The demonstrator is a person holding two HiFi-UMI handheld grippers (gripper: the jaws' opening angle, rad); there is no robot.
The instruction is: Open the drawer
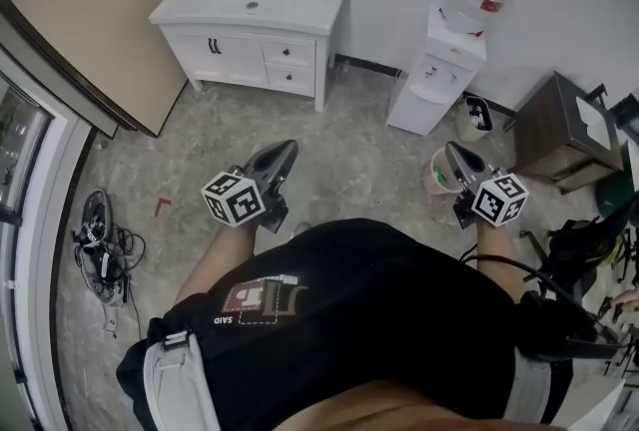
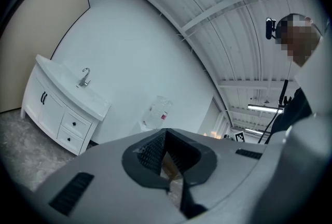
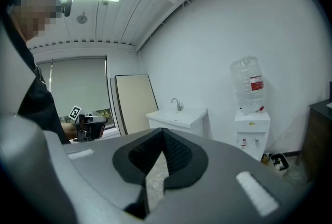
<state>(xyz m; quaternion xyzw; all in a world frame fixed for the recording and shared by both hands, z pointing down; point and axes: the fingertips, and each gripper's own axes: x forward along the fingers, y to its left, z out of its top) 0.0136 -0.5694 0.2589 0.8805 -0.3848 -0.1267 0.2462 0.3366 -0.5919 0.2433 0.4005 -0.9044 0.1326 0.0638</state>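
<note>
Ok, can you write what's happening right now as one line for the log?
left gripper: shut, empty | right gripper: shut, empty | drawers: both closed, untouched | sink cabinet: well apart from both grippers

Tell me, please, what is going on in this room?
A person holds a left hand-held gripper and a right hand-held gripper, both shut and empty. They point toward a white sink cabinet that stands some way ahead by the wall. Its two drawers are closed, and nothing touches them yet.
</note>
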